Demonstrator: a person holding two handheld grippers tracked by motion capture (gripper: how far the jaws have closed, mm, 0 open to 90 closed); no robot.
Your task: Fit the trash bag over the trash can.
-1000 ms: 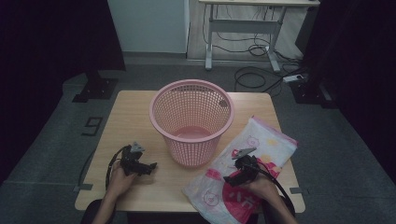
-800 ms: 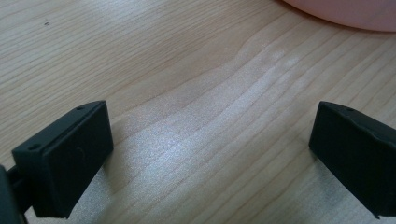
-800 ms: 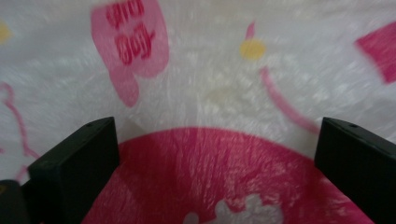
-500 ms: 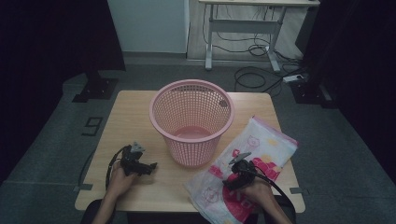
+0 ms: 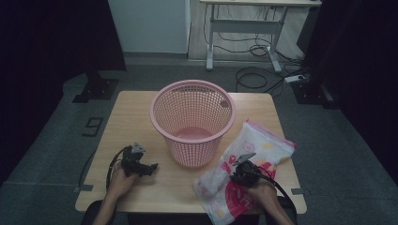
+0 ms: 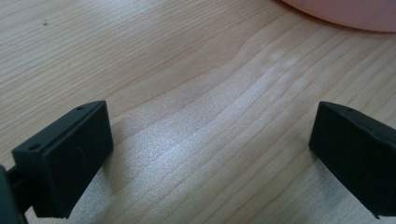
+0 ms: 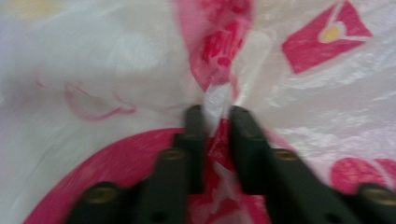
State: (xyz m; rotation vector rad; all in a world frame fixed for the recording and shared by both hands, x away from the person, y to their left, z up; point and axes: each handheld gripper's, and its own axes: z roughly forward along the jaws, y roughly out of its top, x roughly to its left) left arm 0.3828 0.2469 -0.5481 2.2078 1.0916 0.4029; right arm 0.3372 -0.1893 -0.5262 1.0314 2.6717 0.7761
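Two grippers in play. Right gripper (image 7: 217, 114), lower right of the high view, jaws just drawn together and clenched on a pinched fold of one white-and-pink plastic bag (image 5: 244, 173), spread flat along the table's lower-right edge. Left gripper (image 6: 210, 154), lower left, released, jaws wide over bare wood, nothing between. One pink mesh basket (image 5: 193, 123) upright mid-frame, just beside the bag. One wooden table (image 5: 136, 122).

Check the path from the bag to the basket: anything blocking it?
Nothing visible does. The right gripper has just closed its fingers on a fold of the plastic bag, which lies right beside the pink basket. The basket's top is open and the tabletop between them is bare.
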